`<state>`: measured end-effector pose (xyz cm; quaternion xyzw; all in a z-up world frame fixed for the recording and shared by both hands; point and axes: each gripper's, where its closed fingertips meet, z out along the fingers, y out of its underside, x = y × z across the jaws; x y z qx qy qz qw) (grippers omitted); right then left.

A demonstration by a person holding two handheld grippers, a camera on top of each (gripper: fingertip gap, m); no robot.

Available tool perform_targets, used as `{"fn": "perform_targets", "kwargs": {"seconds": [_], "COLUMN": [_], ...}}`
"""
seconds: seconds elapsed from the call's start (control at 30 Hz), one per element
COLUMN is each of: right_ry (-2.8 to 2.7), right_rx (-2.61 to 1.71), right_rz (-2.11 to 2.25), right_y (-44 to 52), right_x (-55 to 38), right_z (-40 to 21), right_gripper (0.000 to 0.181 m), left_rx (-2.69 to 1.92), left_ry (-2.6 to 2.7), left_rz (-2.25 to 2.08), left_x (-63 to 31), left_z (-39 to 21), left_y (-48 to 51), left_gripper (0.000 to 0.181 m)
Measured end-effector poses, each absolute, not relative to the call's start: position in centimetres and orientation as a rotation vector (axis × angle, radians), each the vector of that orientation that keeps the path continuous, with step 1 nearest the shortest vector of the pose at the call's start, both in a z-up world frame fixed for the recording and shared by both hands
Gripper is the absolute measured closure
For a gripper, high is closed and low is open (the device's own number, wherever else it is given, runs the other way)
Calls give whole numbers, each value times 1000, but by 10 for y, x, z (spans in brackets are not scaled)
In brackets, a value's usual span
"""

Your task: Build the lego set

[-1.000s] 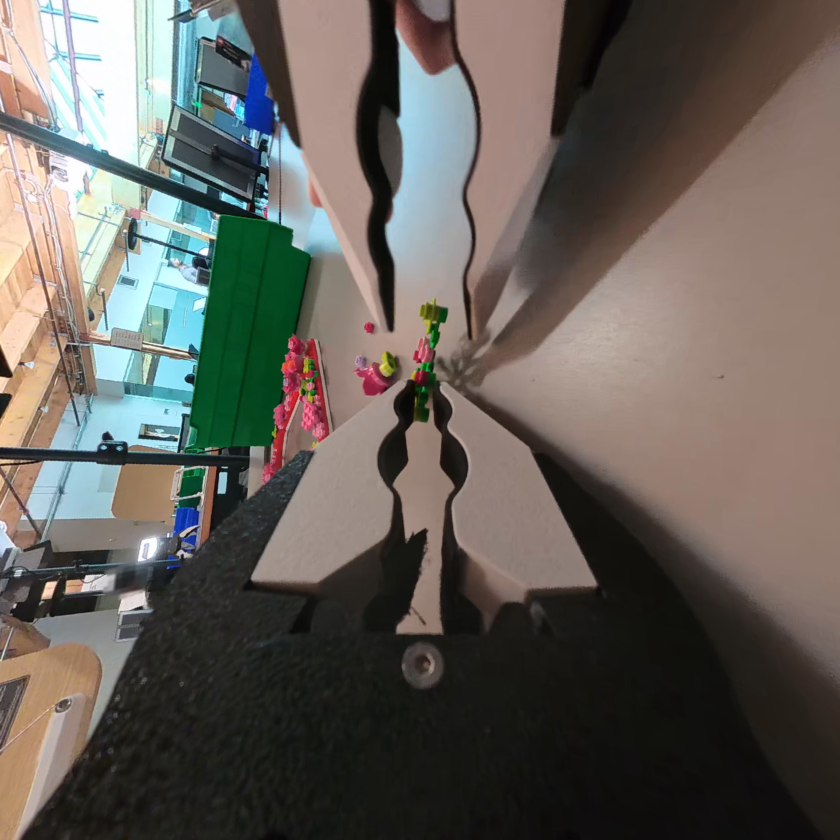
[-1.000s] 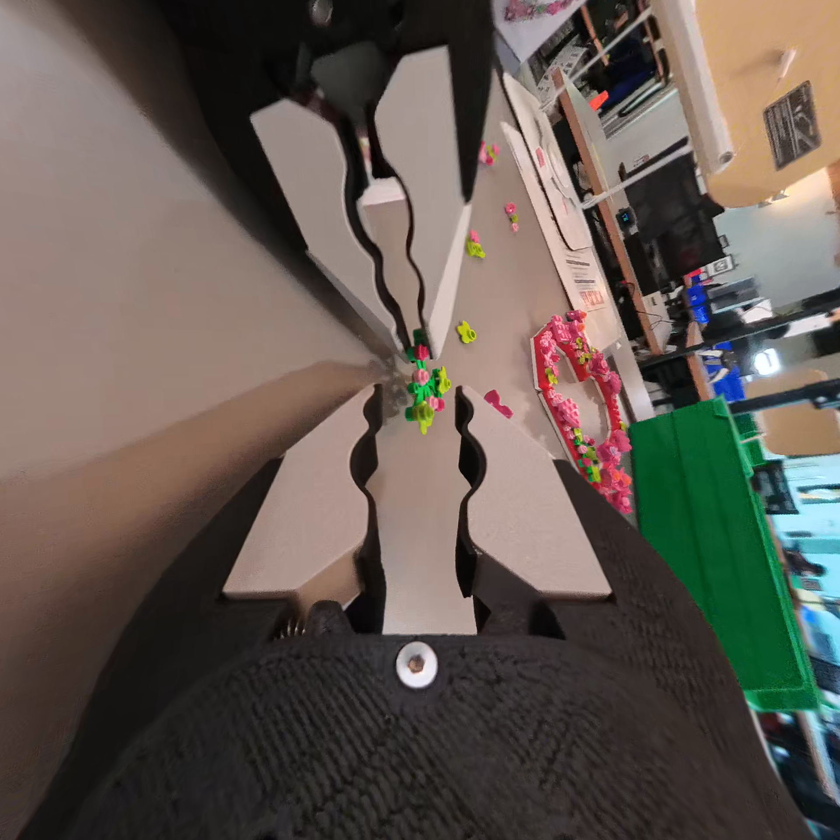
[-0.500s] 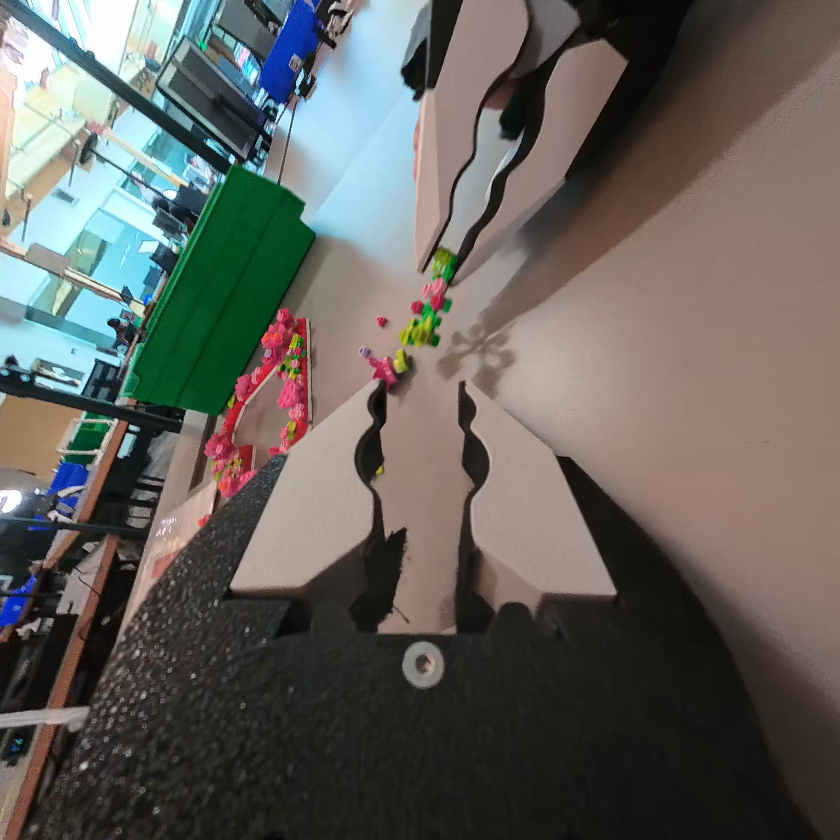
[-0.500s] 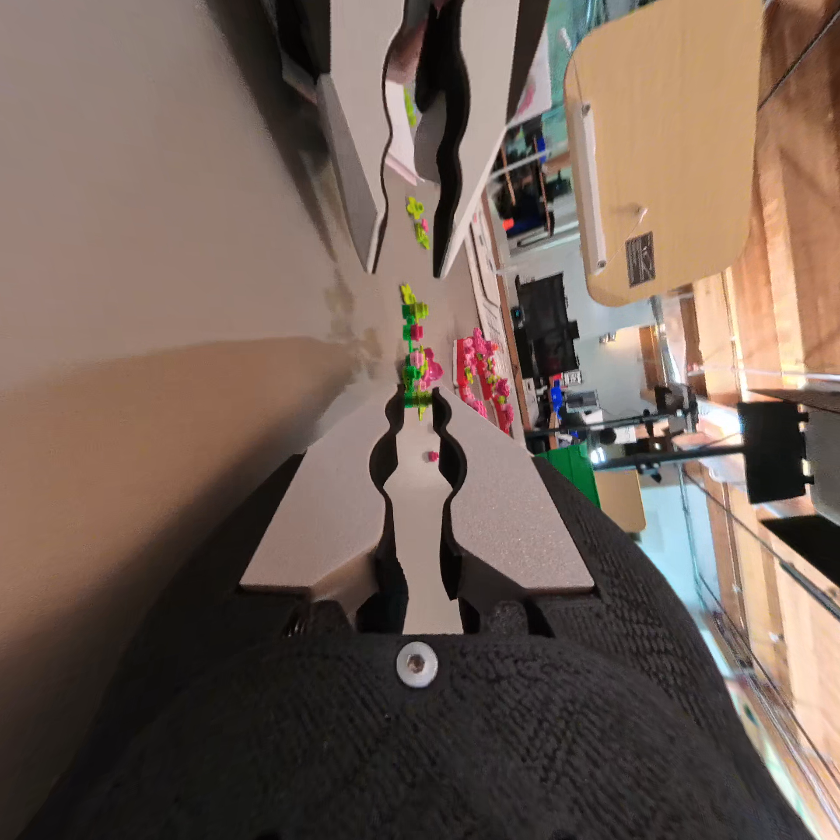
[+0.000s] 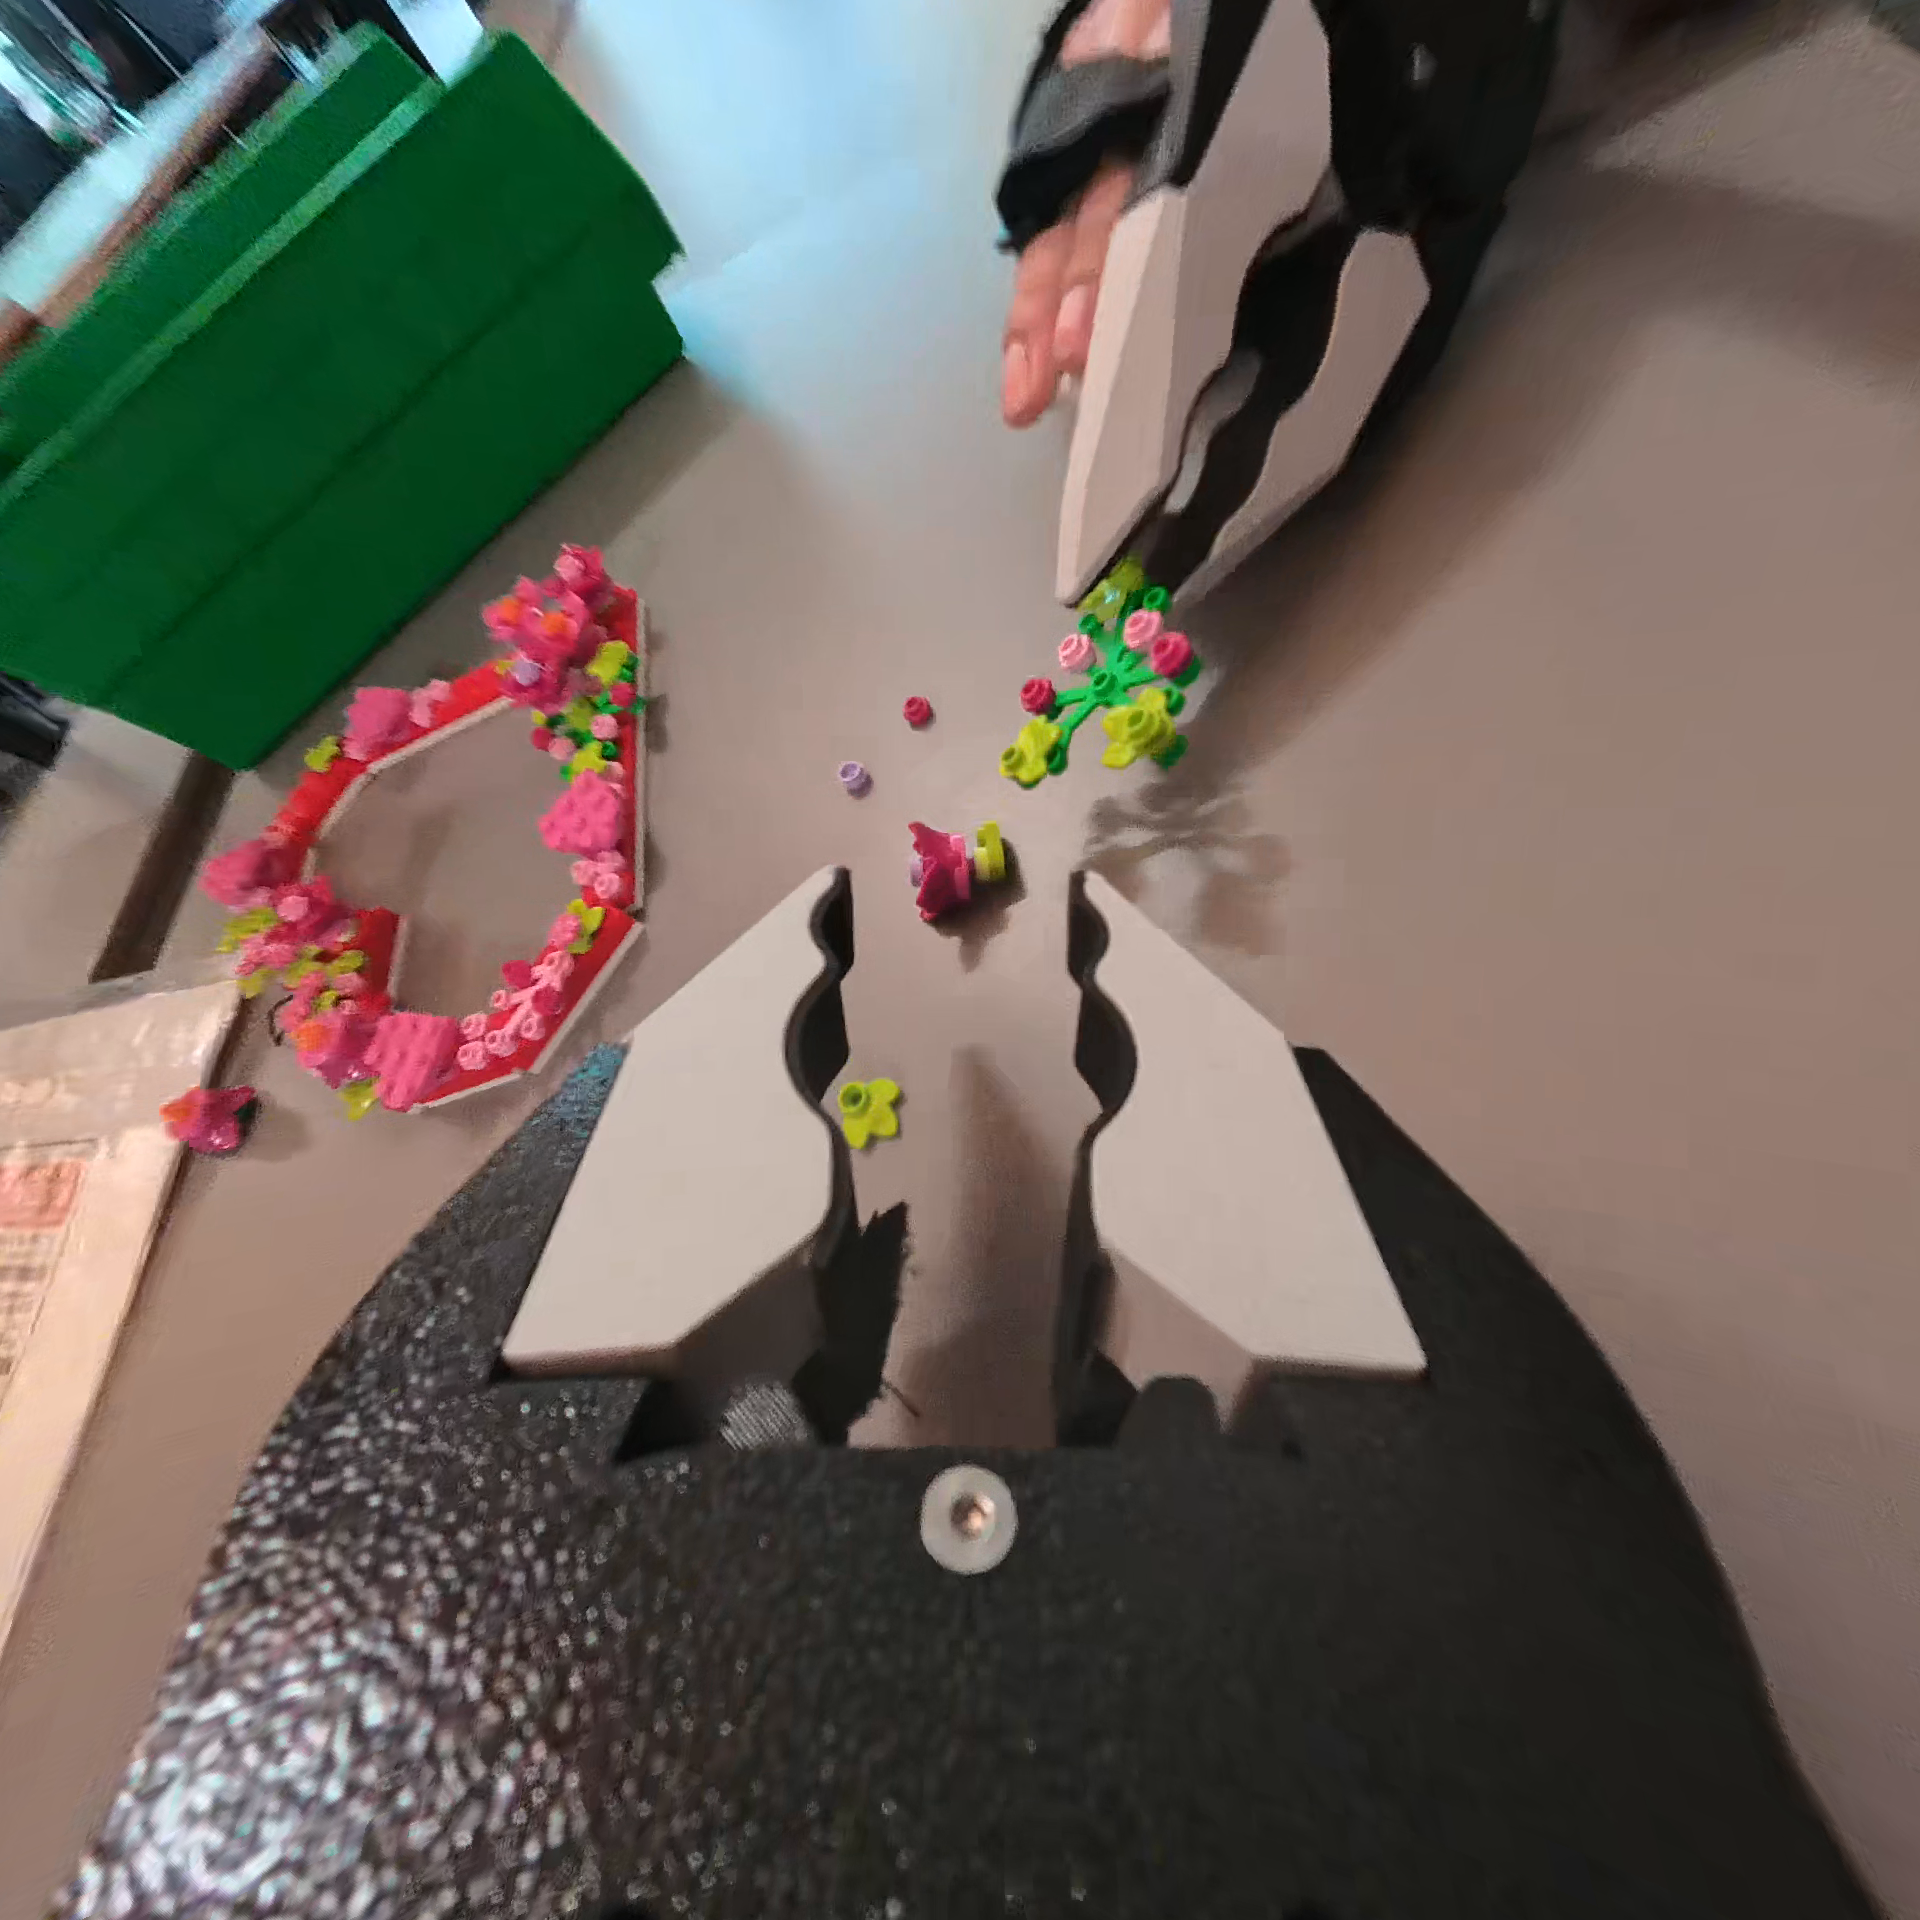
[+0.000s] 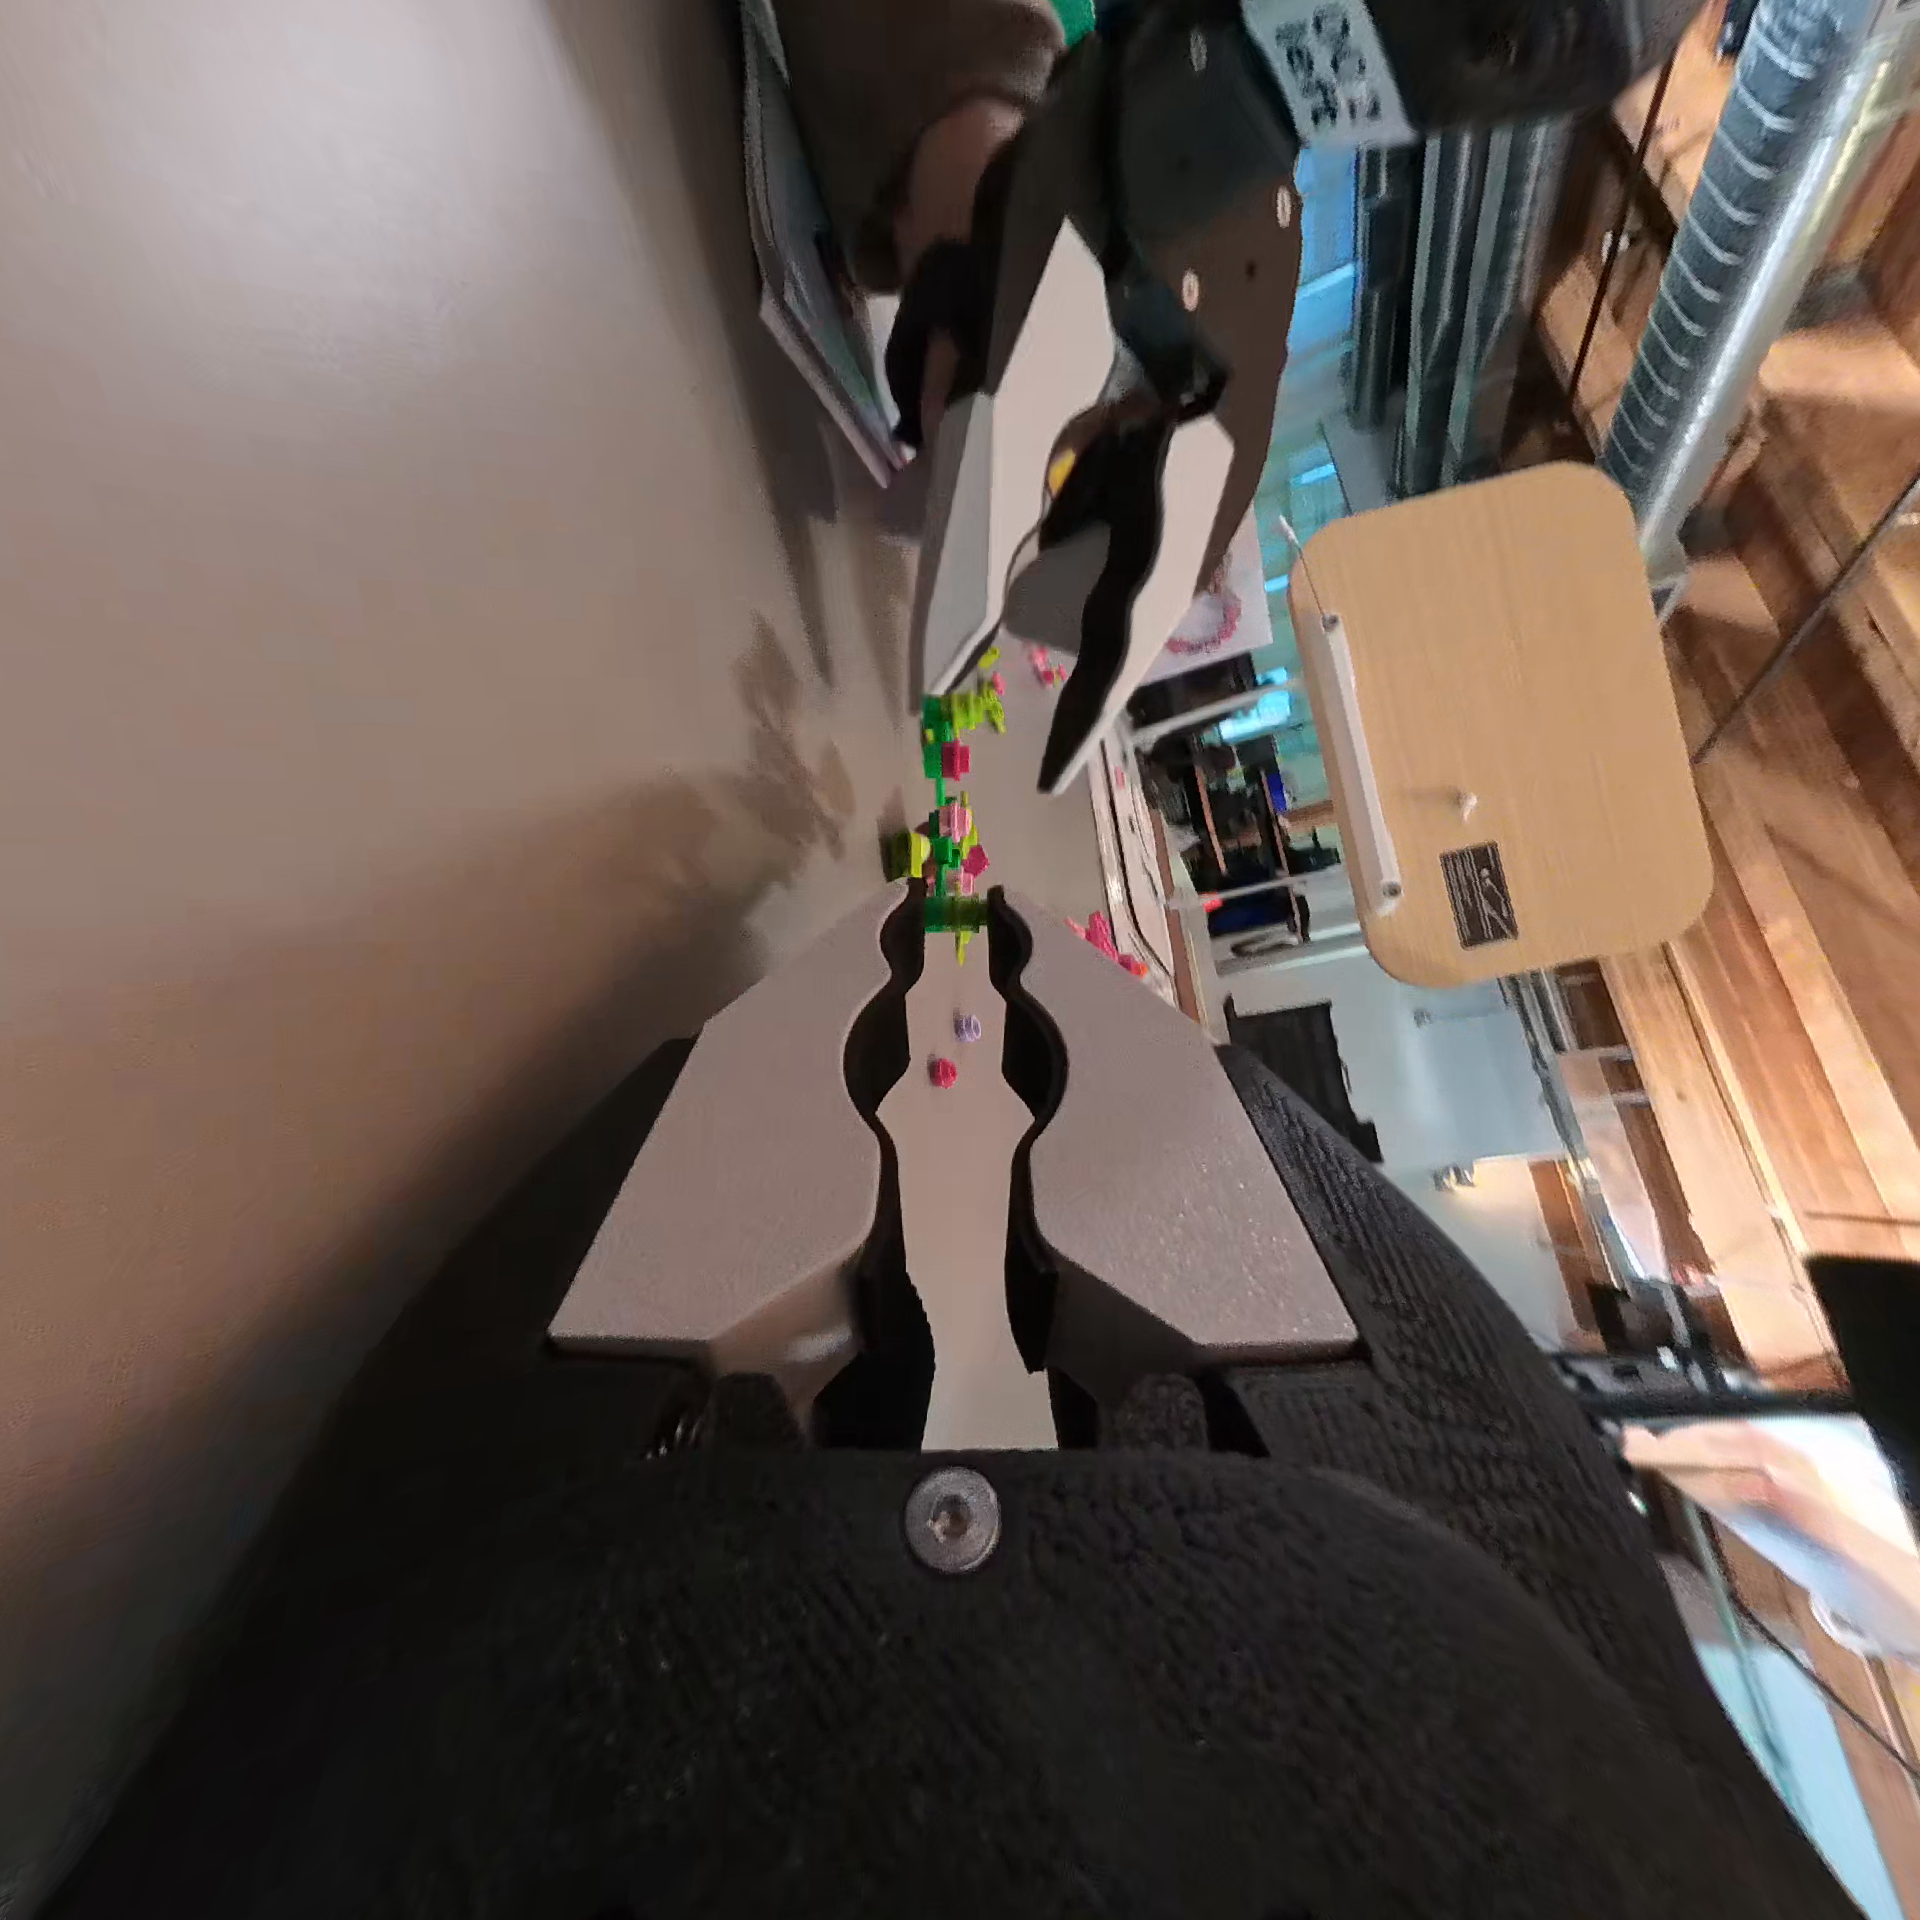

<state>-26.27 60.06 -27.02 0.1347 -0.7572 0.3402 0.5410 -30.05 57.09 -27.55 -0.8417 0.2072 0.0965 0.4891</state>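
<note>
A green lego sprig [image 5: 1110, 688] with pink, magenta and lime flowers hangs just above the grey table [image 5: 1558, 935]. My right gripper [image 6: 954, 902] is shut on its stem end [image 6: 948, 914], and shows in the left wrist view [image 5: 1132, 587] at the top. My left gripper [image 5: 961, 894] is open and empty, drawn back from the sprig, and shows farther off in the right wrist view [image 6: 992, 738]. A magenta flower piece [image 5: 943, 871] lies just ahead of its tips. A lime flower piece [image 5: 871, 1110] lies between its fingers. The red heart-shaped frame [image 5: 447, 862] with pink flowers lies to the left.
A green bin [image 5: 312, 343] stands behind the frame. A printed booklet [image 5: 62, 1195] lies at the left edge. A small magenta stud [image 5: 914, 710] and a lavender stud [image 5: 854, 777] lie loose between frame and sprig. A gloved hand [image 5: 1049, 301] holds the right gripper. Some 6 cm of space lies between my two pairs of fingers. The right tips stand about 6 cm off the small magenta stud [image 5: 914, 710].
My left gripper let go of the sprig, opened and drew back and up. My right gripper closed on the sprig's other end and now holds it alone.
</note>
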Motion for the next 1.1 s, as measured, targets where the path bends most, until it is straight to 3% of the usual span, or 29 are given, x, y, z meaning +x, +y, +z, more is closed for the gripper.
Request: {"fn": "perform_targets", "kwargs": {"seconds": [0.33, 0.47, 1.1], "right_ry": [-1849, -1874, -1947], "right_rx": [470, 483, 431], "right_rz": [1006, 1033, 707], "right_y": [604, 603, 604], "right_x": [-256, -255, -276], "right_z": [-273, -274, -288], "right_gripper": [171, 172, 171], "left_rx": [-2090, -2064, -1980], "left_ry": [613, 655, 724], "left_rz": [268, 306, 409], "left_x": [-307, -307, -301], "left_z": [-291, -292, -269], "left_y": [588, 591, 588], "left_gripper": [151, 170, 173]}}
